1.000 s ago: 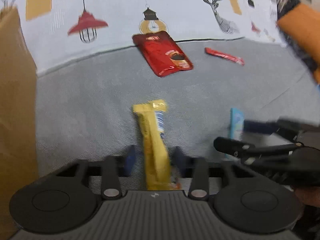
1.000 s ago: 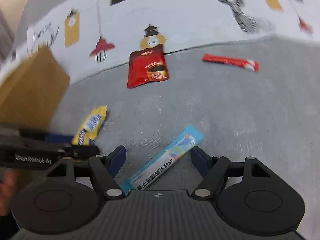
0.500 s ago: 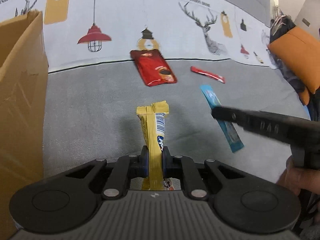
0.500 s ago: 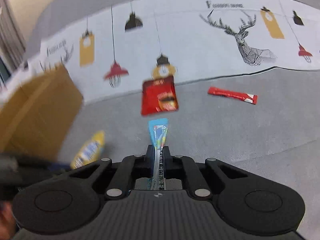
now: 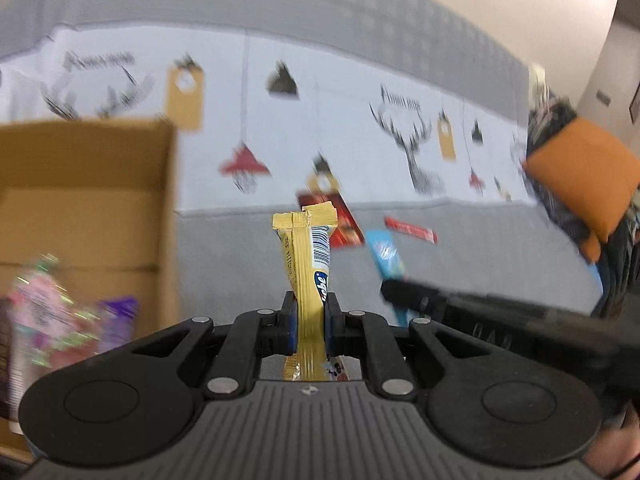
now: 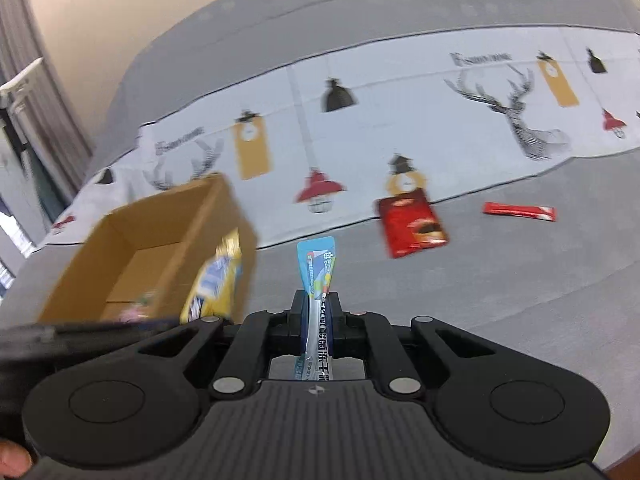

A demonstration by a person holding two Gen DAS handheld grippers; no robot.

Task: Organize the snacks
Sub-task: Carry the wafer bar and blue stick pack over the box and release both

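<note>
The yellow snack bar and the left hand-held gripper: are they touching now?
Touching. The left wrist view shows the left hand-held gripper shut on the yellow snack bar, both pads pressing its wrapper, which stands up between them.

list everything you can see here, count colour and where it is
yellow snack bar: 1, yellow, clamped upright in the left gripper
blue snack stick: 1, light blue, clamped in the right gripper
red pouch: 1, red, lying on the grey sofa seat near the patterned cloth
red stick packet: 1, red, lying on the seat right of the red pouch
cardboard box: 1, brown, open, on the seat at left, blurred pink and purple packets inside
patterned cloth: 1, white with deer and lamp prints, over the sofa back
orange cushion: 1, orange, far right
left gripper: 1, black, shut
right gripper: 1, black, shut
</note>
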